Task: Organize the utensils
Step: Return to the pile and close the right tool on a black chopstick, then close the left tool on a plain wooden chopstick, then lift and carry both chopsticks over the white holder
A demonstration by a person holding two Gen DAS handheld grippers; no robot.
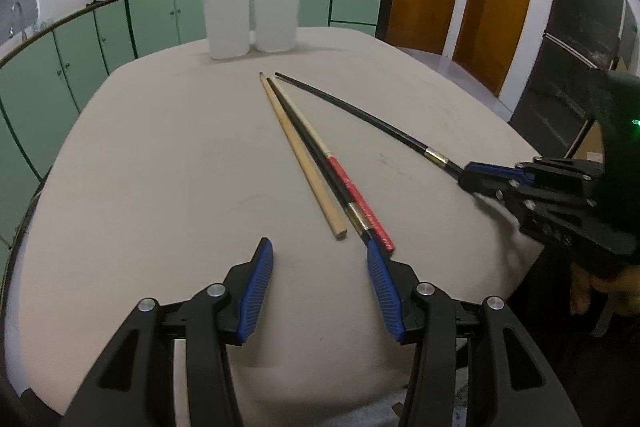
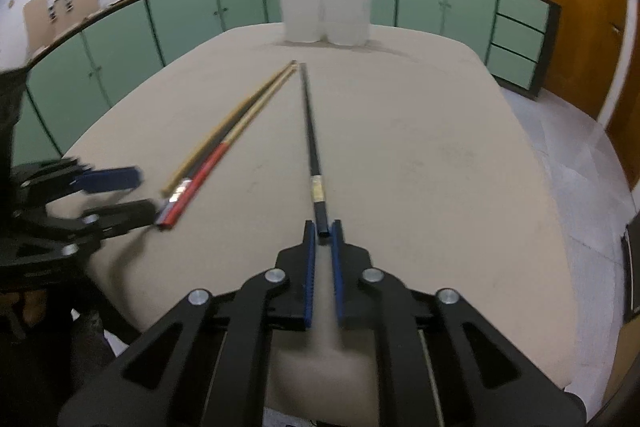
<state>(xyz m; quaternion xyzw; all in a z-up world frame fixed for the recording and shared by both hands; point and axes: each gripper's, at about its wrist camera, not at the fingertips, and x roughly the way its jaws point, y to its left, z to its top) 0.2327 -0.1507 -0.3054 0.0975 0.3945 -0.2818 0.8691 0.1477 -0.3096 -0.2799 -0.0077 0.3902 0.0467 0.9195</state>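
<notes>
Now our right gripper pinches the black chopstick by its butt on the table; left gripper half-open beside the red-handled chopstick; lift level, aim for the white holder.

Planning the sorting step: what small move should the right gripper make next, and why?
Probably lift. The right gripper is shut on the black chopstick's near end, its length lying on the table, short of the white holder.

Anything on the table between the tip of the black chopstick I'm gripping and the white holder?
No. Between the black chopstick tip and the white holder, only bare table shows, clearest in the right wrist view.
</notes>
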